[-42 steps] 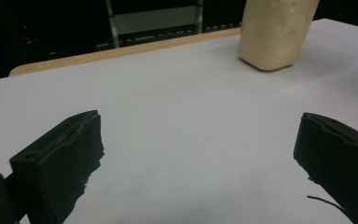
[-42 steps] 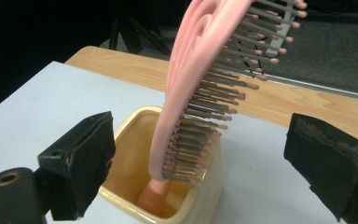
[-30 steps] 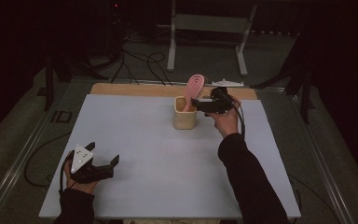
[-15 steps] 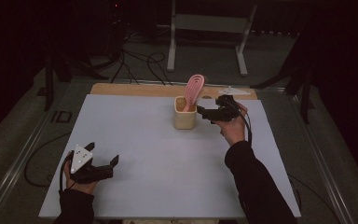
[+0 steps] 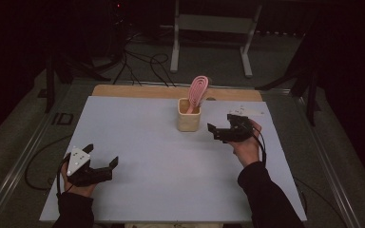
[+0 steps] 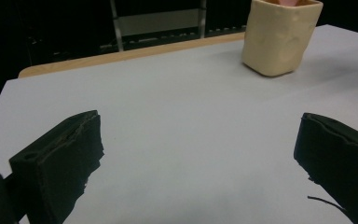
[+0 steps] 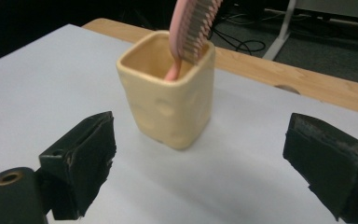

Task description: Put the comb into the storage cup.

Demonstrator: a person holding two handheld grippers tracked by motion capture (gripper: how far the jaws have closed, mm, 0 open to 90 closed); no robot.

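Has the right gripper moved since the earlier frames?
Yes. The right gripper, jaws open, has drawn back from the cream cup toward the person and now sits apart from it, to the cup's right.

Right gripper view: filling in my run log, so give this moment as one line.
right tongs: open, empty, facing cream square ceramic cup | pink plastic comb: upright in cup | left tongs: open, near table edge

- High view hangs over the near edge, looking forward and down at the whole table (image 5: 138,142).
- Both gripper views sit low, sharing the cup (image 7: 170,100), the right one closer.
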